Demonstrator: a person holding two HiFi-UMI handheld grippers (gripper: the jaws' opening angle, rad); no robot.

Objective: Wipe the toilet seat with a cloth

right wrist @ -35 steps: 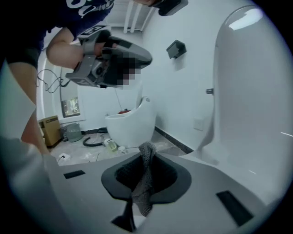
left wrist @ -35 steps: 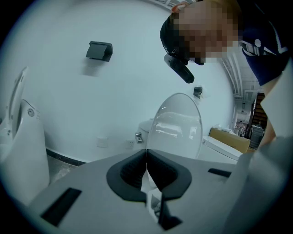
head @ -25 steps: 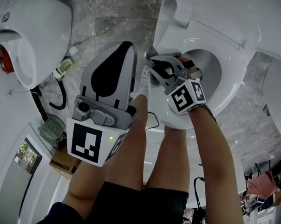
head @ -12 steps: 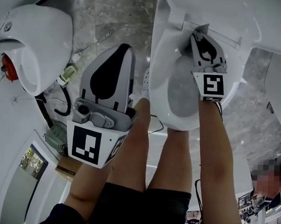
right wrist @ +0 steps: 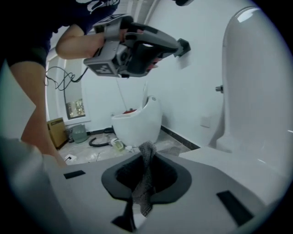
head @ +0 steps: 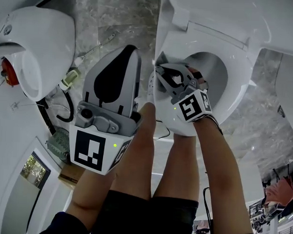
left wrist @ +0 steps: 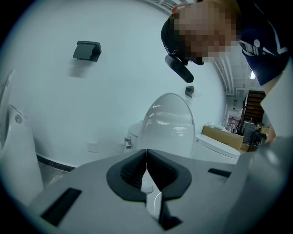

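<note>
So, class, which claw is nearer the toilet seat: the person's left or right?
Right. The right claw, shut on the cloth, is at the rim of the toilet seat; the left claw, shut and empty, is held aside over the floor.

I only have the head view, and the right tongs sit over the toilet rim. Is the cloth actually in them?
Observer: Yes. The right gripper view shows the right tongs shut on a grey mesh cloth, a strip of it hanging between the jaws.
Operator: And the left tongs, are they carrying anything?
Observer: No. The left gripper view shows the left tongs closed with nothing between them.
Operator: Where are they aimed?
Observer: At an upright toilet lid.
</note>
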